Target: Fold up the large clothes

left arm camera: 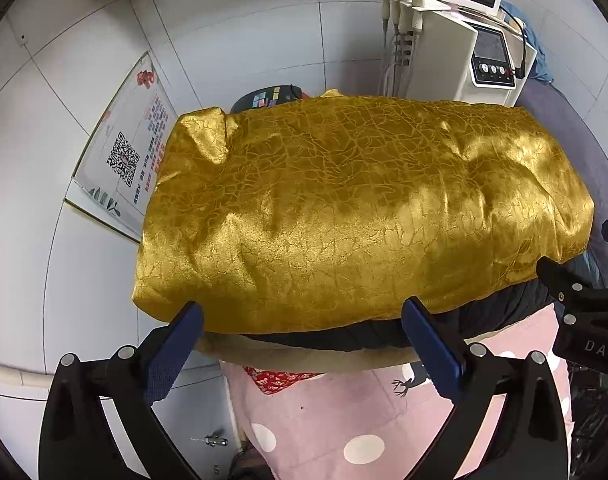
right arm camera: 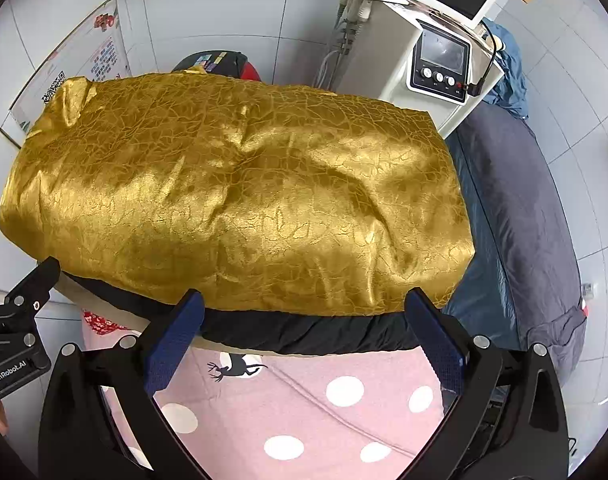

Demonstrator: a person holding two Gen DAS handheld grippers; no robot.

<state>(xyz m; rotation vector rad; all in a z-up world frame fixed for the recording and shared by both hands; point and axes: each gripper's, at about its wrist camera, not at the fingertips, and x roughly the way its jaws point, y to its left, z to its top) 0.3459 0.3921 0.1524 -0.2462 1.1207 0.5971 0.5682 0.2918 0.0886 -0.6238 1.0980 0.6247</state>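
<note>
A white machine with a screen (right arm camera: 438,68) stands behind the shiny gold garment (left arm camera: 360,204), which lies folded on the pink dotted blanket (right arm camera: 304,408). Both grippers, left (left arm camera: 301,316) and right (right arm camera: 304,312), gape wide, holding nothing. White tiled walls (left arm camera: 243,24) surround.

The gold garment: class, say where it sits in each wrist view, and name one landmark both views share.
Left wrist view: the gold garment fills the centre, slightly right.
Right wrist view: the gold garment fills the centre, slightly left.
Shared landmark: the white machine with three knobs, upper right behind it.
</note>
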